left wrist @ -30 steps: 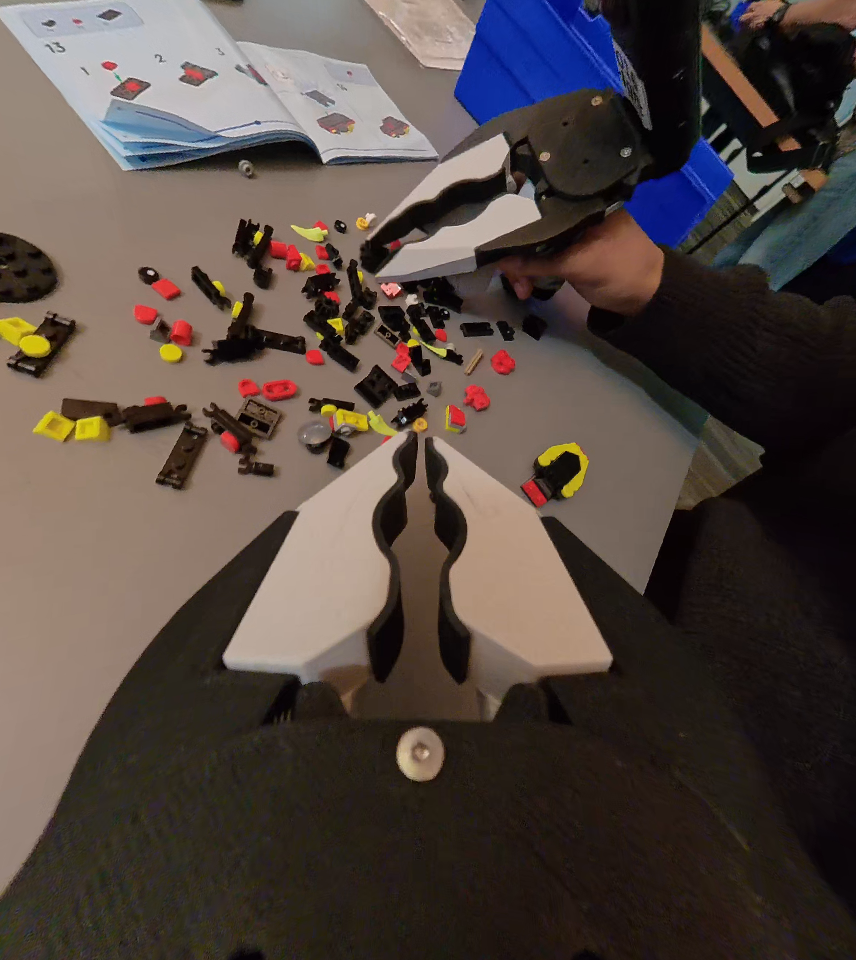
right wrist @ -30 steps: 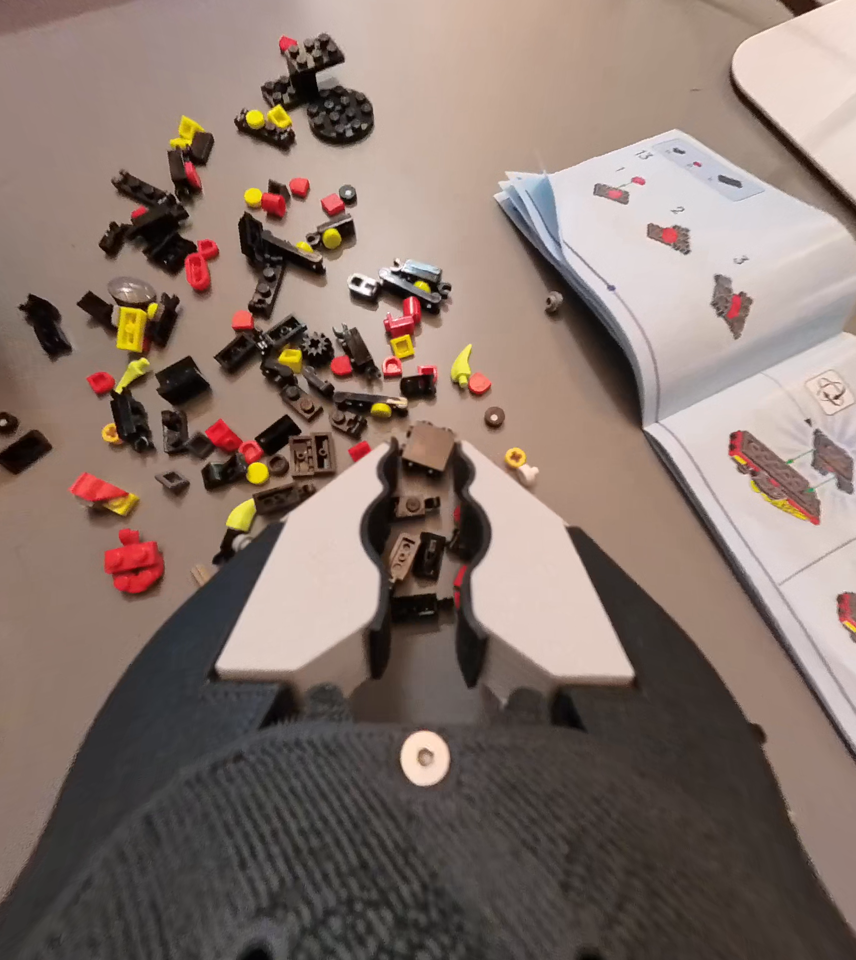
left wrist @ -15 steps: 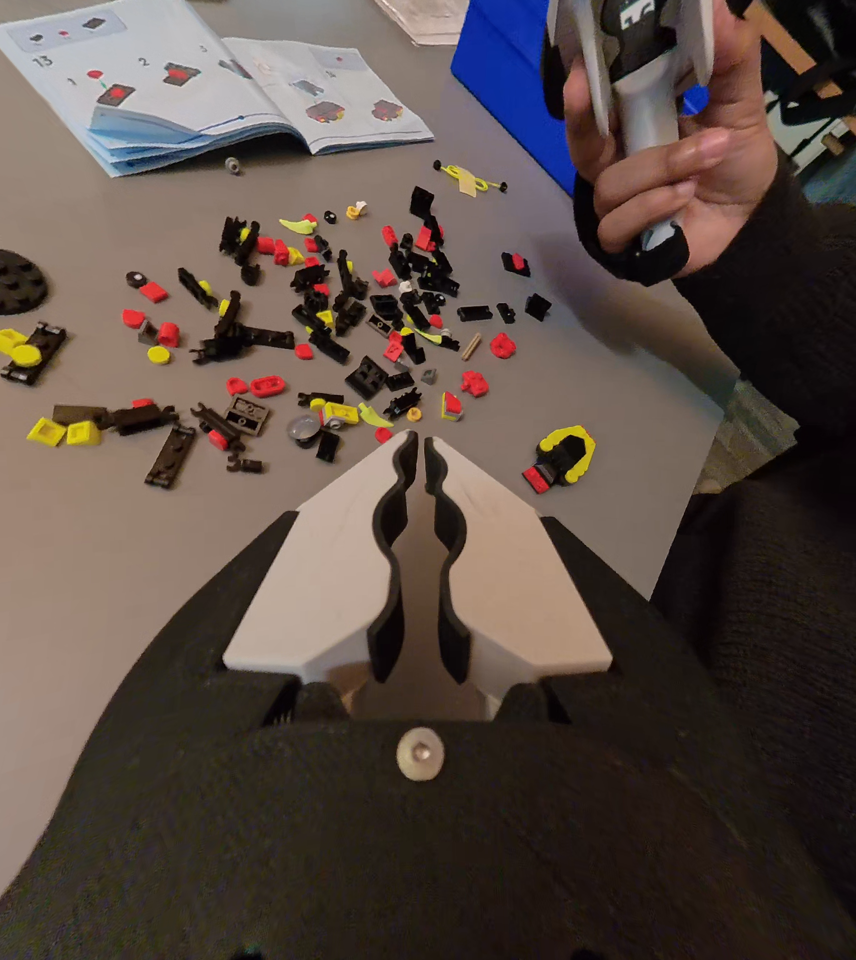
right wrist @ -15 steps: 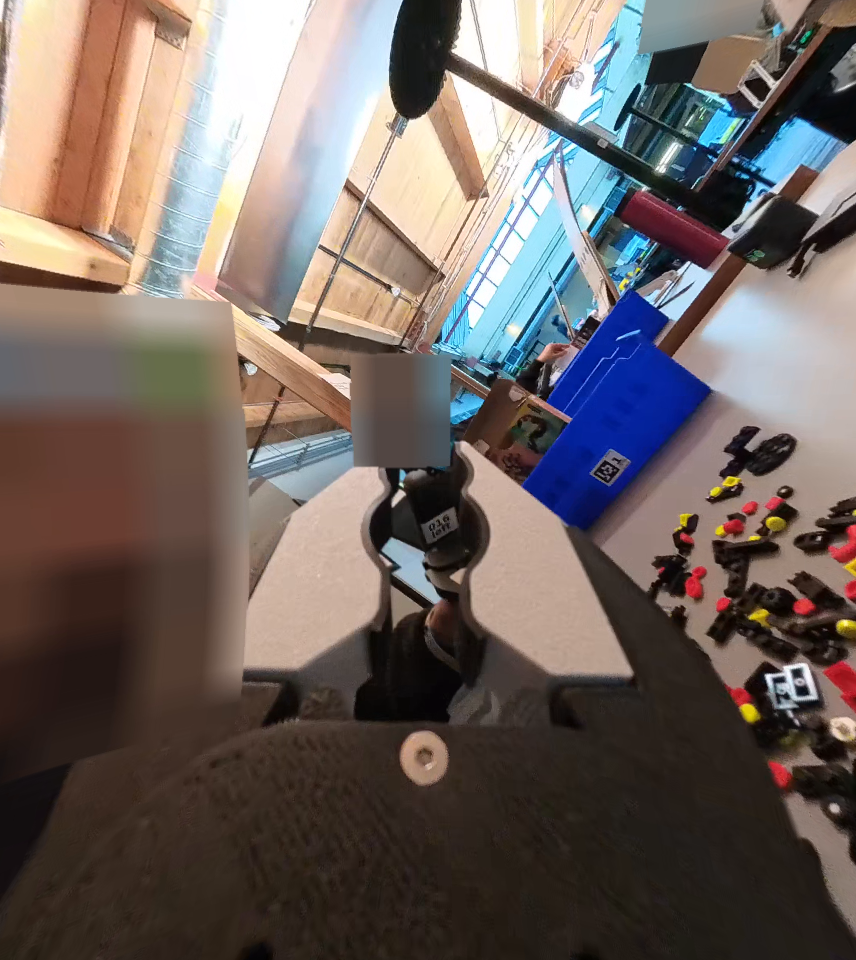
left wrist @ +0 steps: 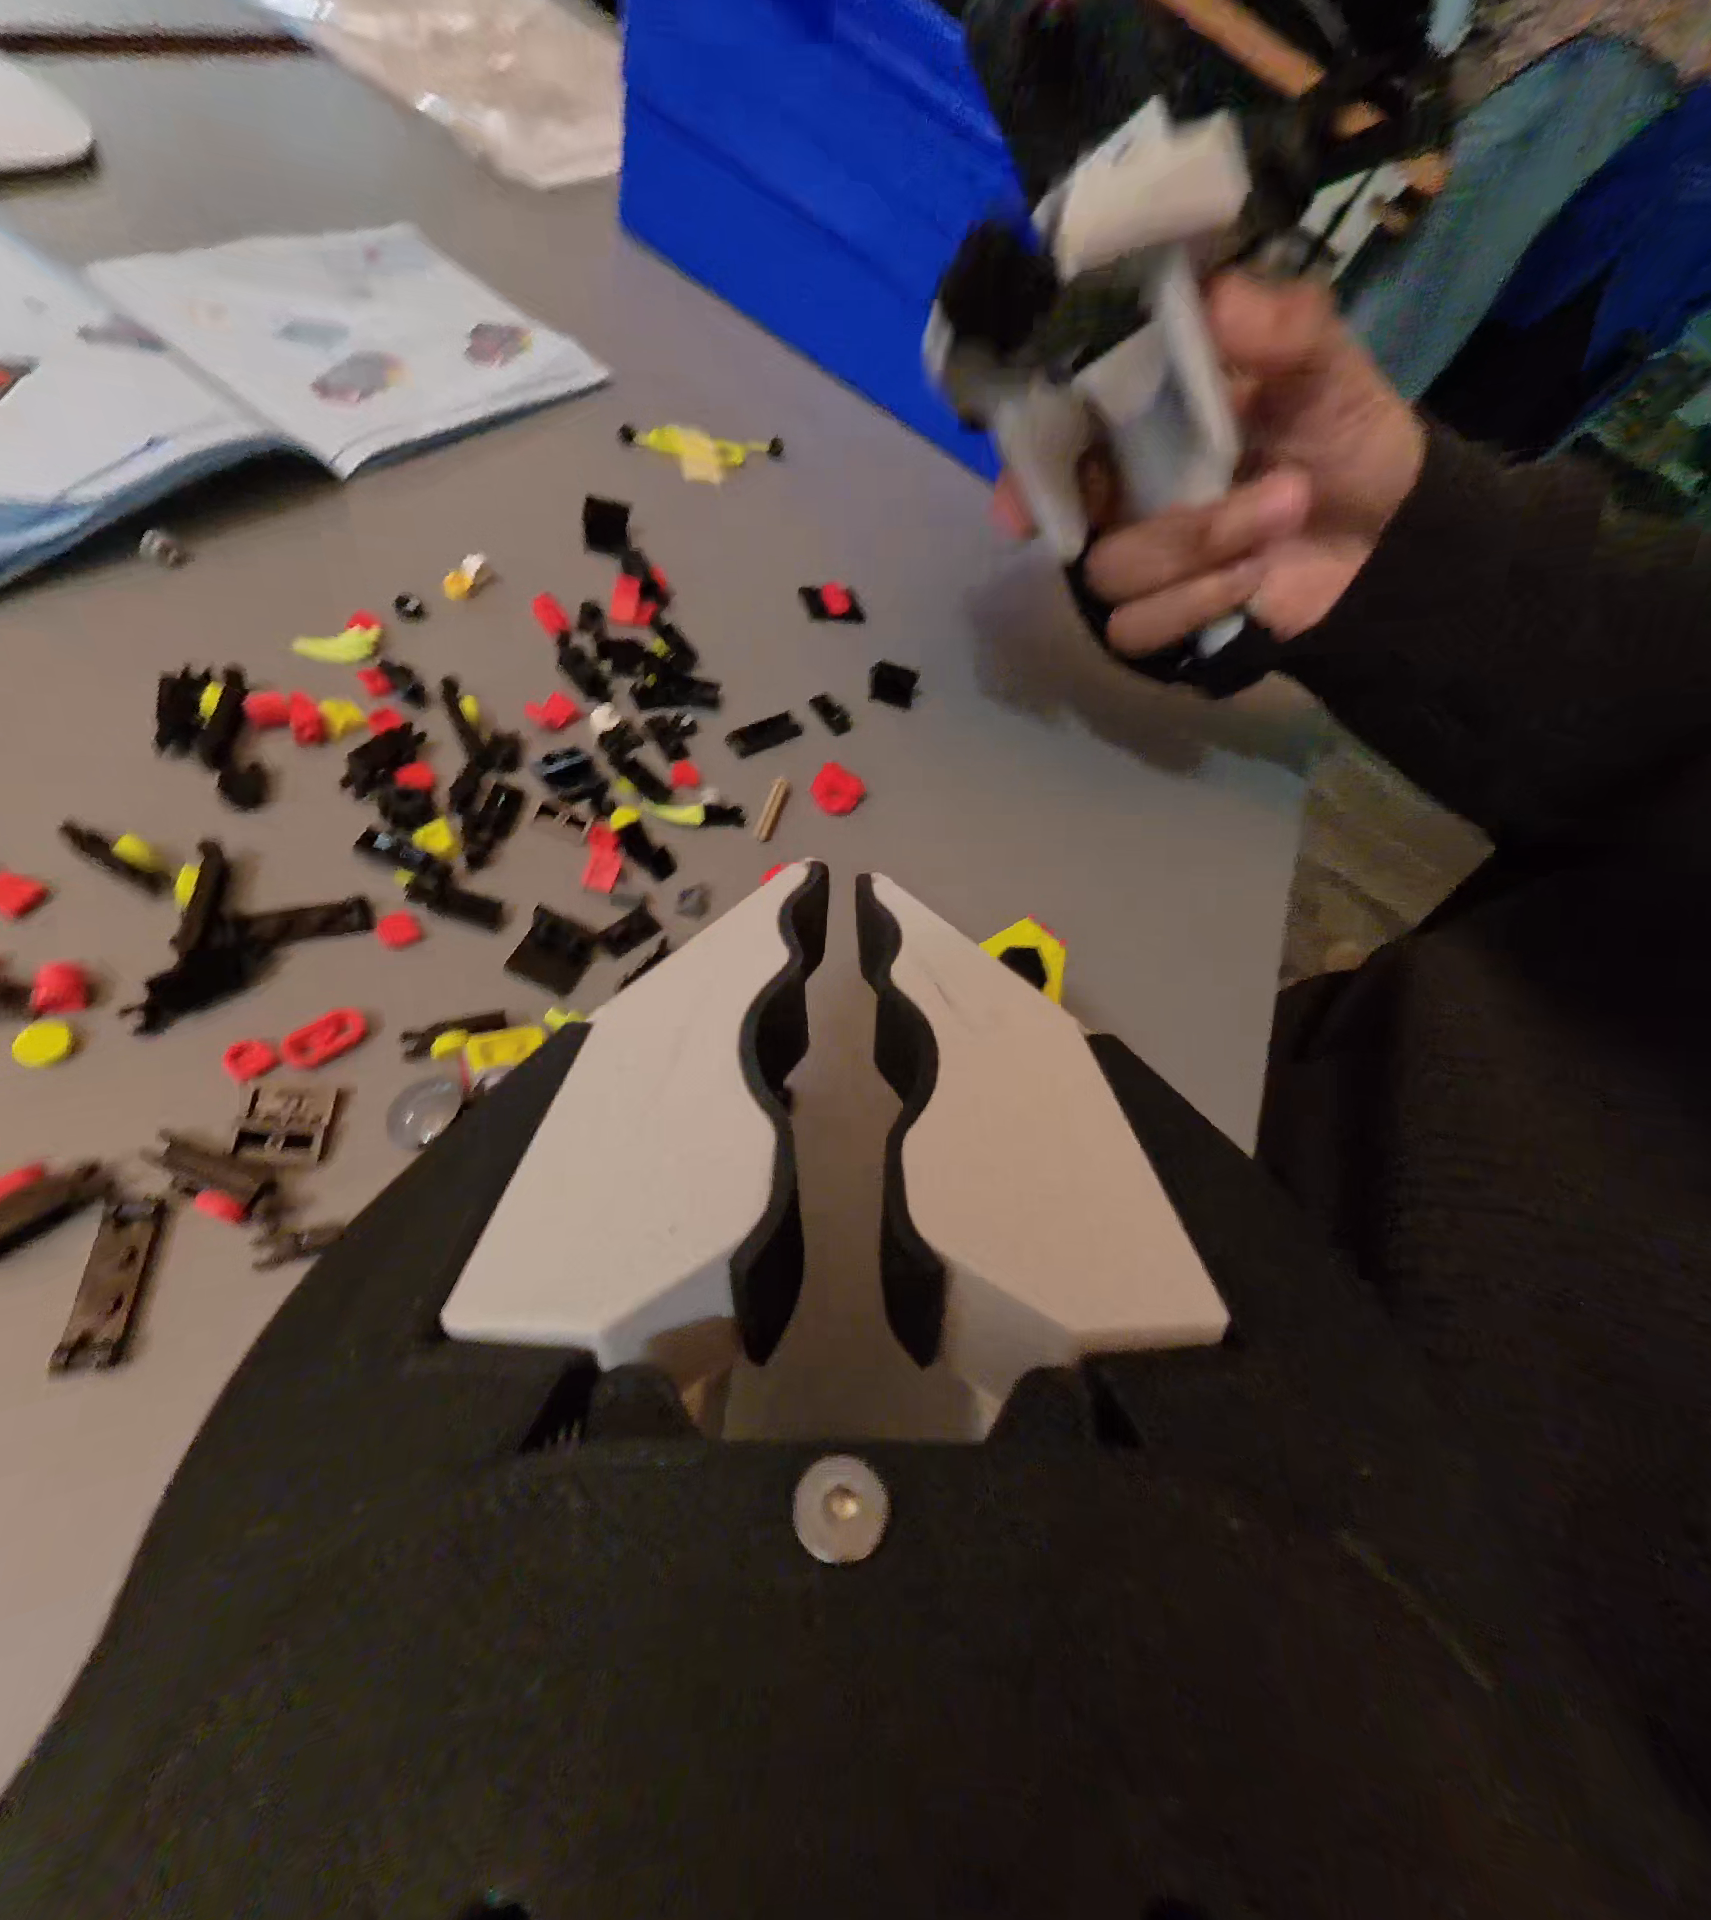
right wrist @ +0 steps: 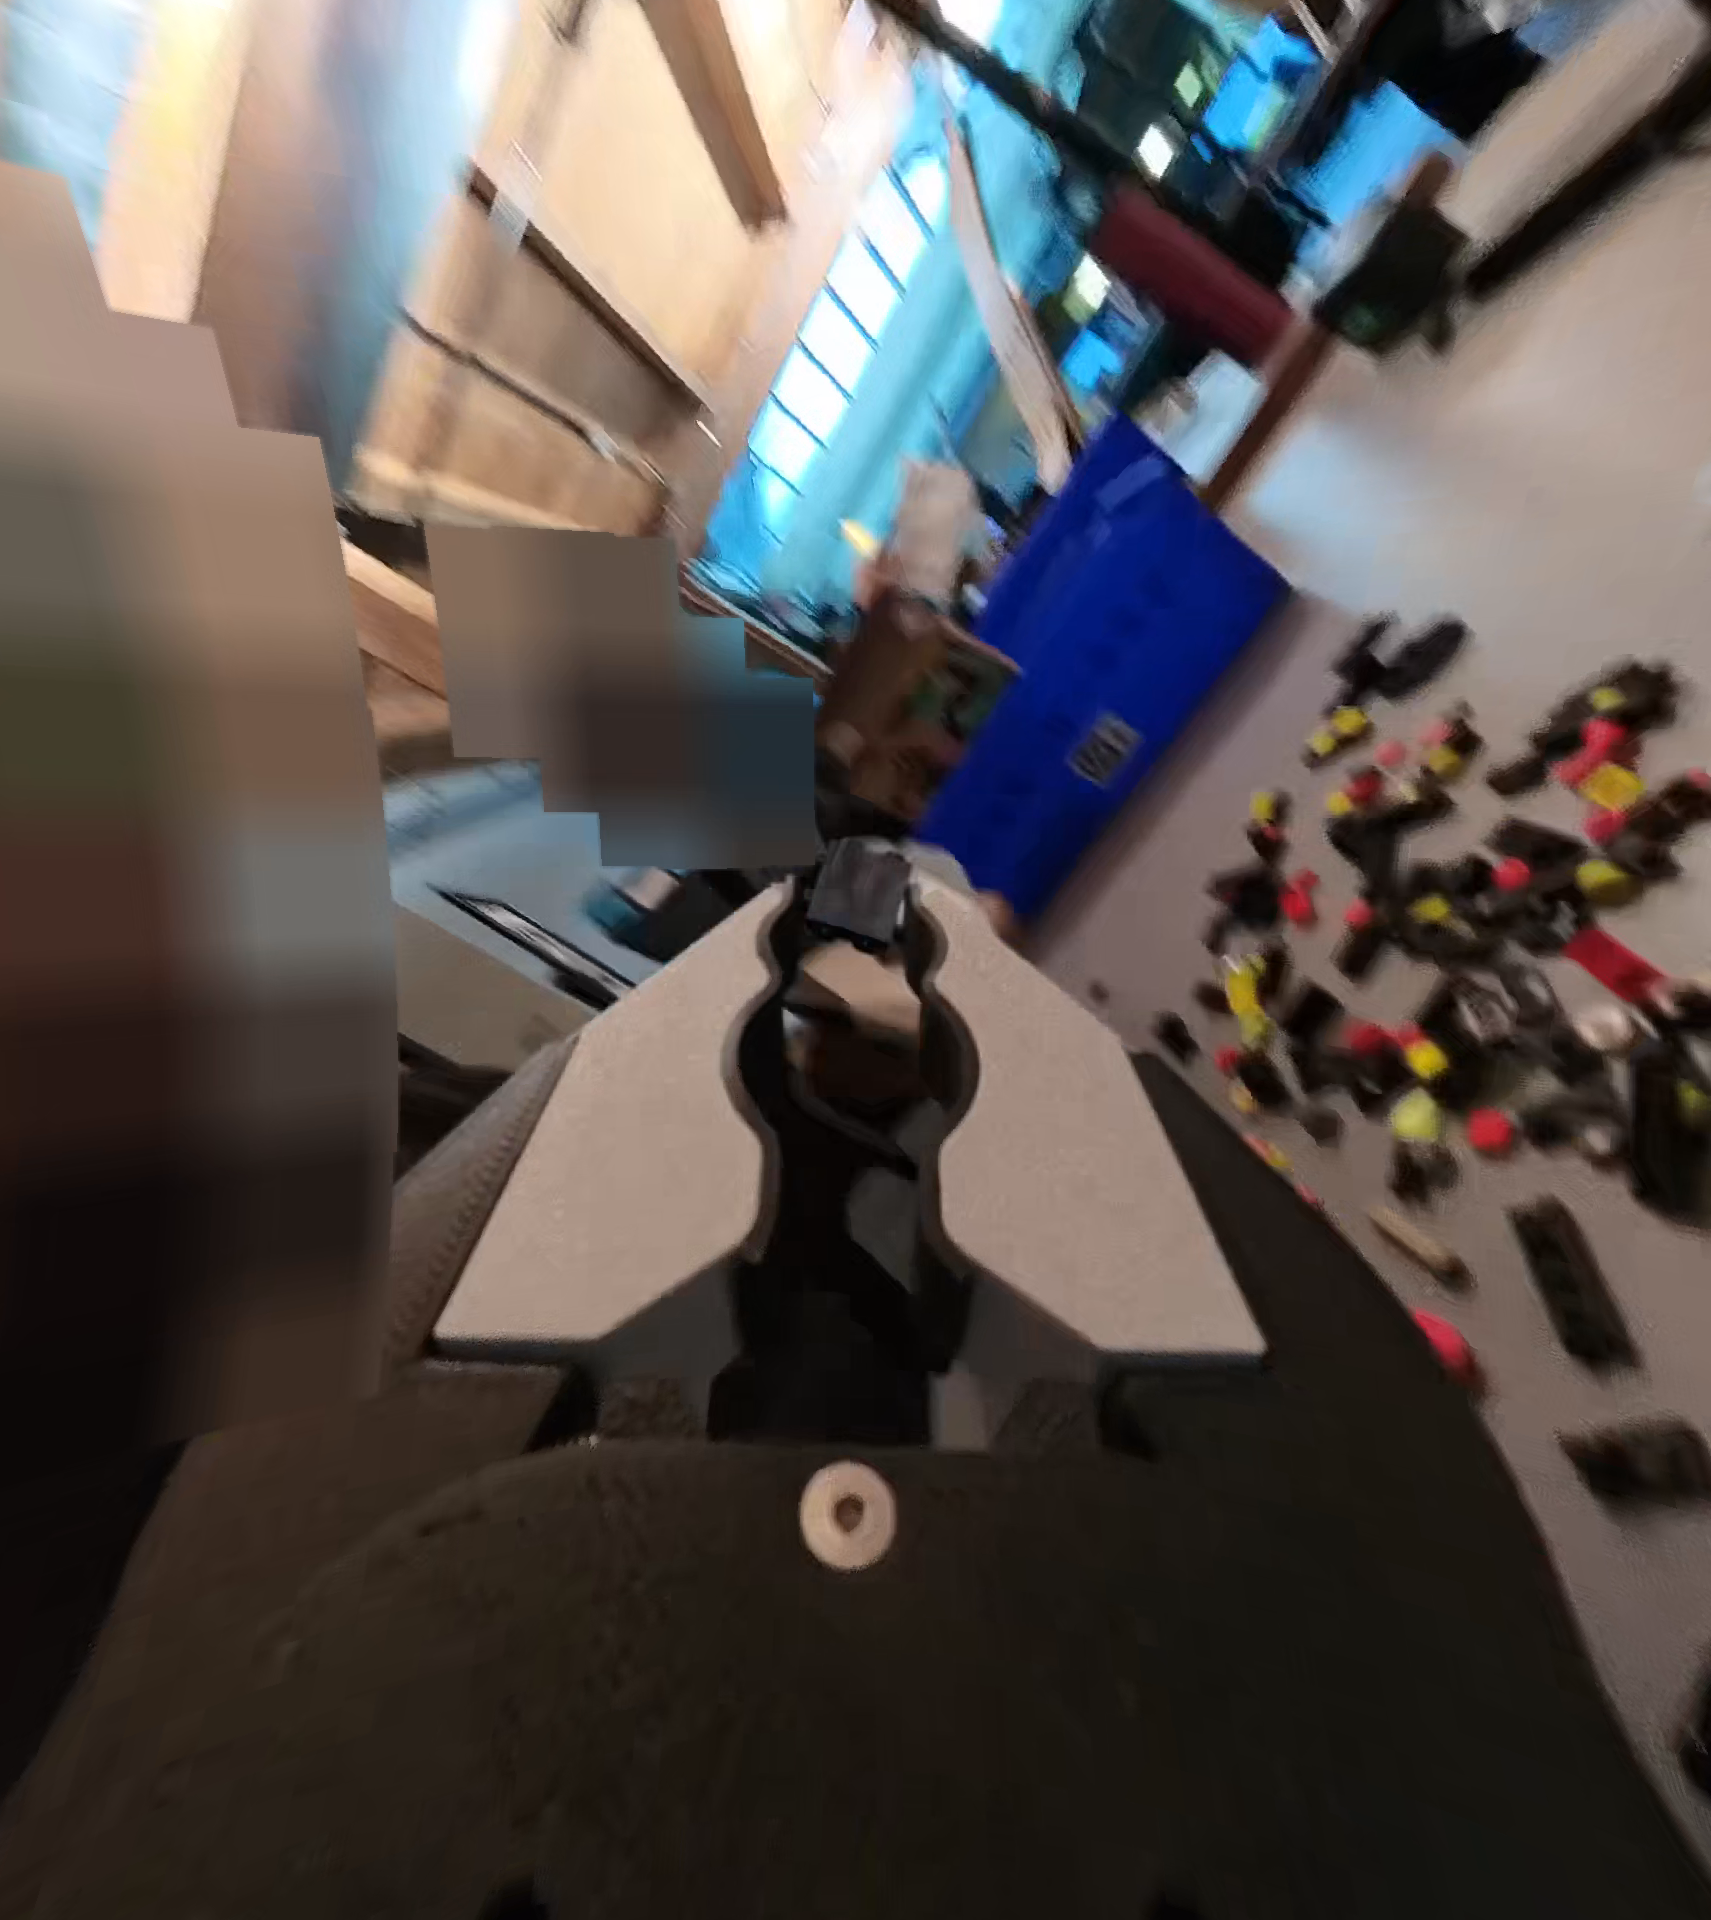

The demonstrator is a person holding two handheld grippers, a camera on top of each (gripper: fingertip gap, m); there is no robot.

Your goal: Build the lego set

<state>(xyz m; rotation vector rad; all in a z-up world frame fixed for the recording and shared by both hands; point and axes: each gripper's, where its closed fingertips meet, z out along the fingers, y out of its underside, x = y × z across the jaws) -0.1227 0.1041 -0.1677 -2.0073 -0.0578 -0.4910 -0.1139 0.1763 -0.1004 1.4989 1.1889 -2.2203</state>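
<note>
Grey worktop [left wrist: 1090,831]: carries a loose scatter of black, red and yellow bricks [left wrist: 477,790], an open booklet [left wrist: 238,343] at the far left and a blue bin [left wrist: 809,208] at the far edge.
Left tongs [left wrist: 838,891]: narrow, only a slit between the pads, nothing in them; low over the near edge of the scatter, which lies ahead and to their left.
Right tongs [right wrist: 851,914]: lifted well clear of the worktop and tipped up, closed on a small dark brick [right wrist: 856,902] held crosswise at the tips.
Hand [left wrist: 1287,520]: grips the right tongs above the worktop's right edge.
Open room: bare worktop right of the scatter, toward the edge.
</note>
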